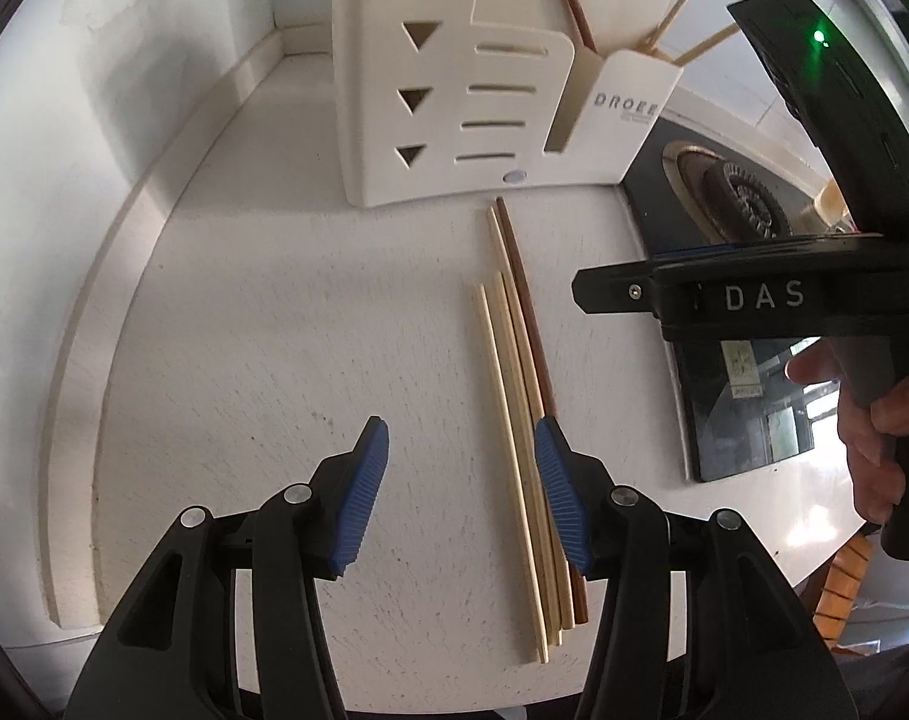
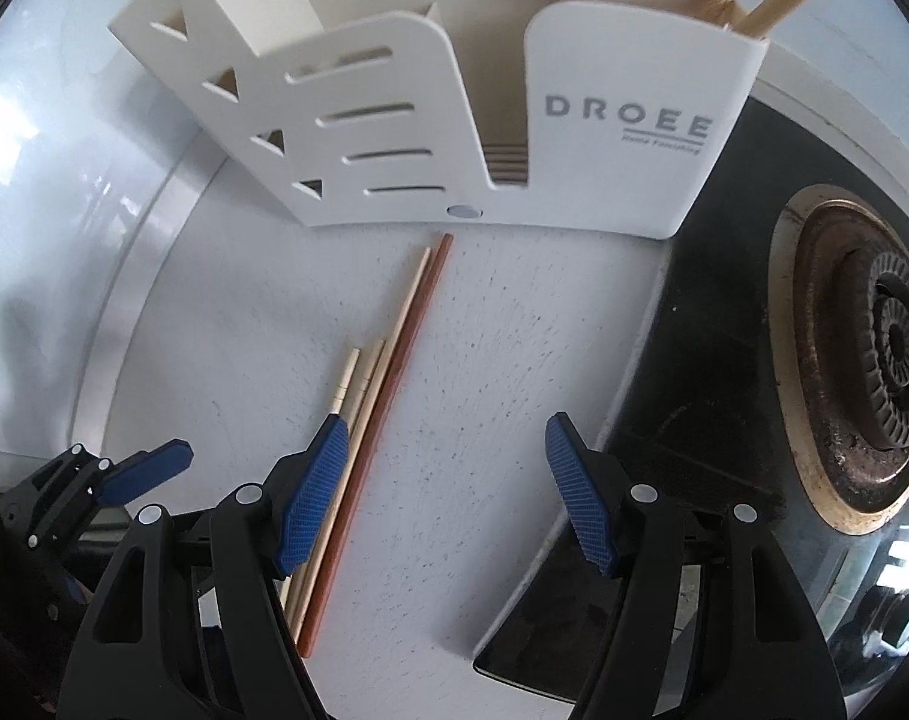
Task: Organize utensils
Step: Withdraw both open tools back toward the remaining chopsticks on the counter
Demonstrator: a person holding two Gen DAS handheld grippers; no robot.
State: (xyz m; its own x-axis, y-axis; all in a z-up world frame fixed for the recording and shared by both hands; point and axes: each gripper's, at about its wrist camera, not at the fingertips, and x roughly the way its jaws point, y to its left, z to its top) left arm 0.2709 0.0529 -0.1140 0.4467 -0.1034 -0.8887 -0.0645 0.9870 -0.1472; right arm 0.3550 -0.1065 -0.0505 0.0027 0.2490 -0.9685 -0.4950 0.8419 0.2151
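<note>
The chopsticks [image 1: 517, 420] lie loose on the white counter [image 1: 274, 330], side by side in one bundle: several pale ones and a dark brown one [image 2: 394, 396] on the side toward the stove. Their far tips point to 12 o'clock, stopping just short of the white holder [image 1: 454, 108] that stands at the counter's back. More sticks already stand in the holder's right compartment, leaning out toward 1 o'clock.

In the left wrist view, the left gripper [image 1: 461, 498] points steeply down over the near half of the bundle. Its jaws stand apart and grasp nothing. The bundle runs up through the gap close to the right pad, and whether that pad touches the dark stick cannot be told.

In the right wrist view, the right gripper [image 2: 448, 492] also tilts down with its jaws released and wide, bare counter between them. The chopsticks pass at 9 o'clock of the gap, under and behind its left pad, outside the jaws. The left gripper shows at 8 o'clock in this view.

A hand [image 1: 874, 420] holds the right gripper's handle at 3 o'clock in the left wrist view. The stove burner [image 2: 874, 360] sits on black glass at 3 o'clock of the counter.
</note>
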